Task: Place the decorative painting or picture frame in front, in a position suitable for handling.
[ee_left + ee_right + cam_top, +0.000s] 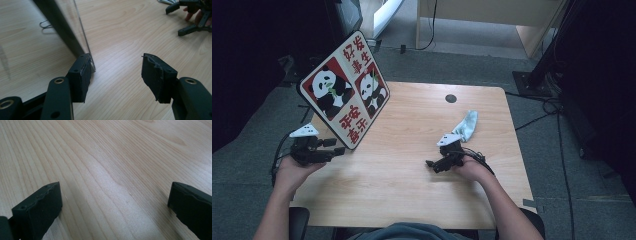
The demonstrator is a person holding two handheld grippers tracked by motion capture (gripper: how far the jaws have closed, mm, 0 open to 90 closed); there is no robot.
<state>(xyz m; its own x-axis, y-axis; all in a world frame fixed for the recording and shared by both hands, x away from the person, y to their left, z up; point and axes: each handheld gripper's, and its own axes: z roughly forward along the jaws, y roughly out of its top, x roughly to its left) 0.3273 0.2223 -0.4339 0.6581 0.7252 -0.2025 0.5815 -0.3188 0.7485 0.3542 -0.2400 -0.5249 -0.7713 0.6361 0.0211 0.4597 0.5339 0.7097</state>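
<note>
The left gripper (336, 148) sits at the near left edge of the counter (412, 175), its jaws standing partly apart; in the left gripper view one pad lies against the lower corner of the panda sign (344, 90) while the other pad stands well clear, so no clamping grip is established. The right gripper (432, 164) rests low over the counter at near right, jaws spread wide with bare wood between them and nothing held. The sign, a glossy panel printed with two pandas and red characters, stands tilted on its lower corner at the left side of the counter, leaning up and away from the person. It appears to be a thin, rigid, light sheet with a slick face; expect it to pivot or slip if pinched on the face alone. Take hold across the edge near the lower corner, pads on front and back. Behind the right gripper a pale blue cloth (467, 125) lies crumpled, soft and limp. Farther back, a dark round port (451, 98) is set in the counter.
</note>
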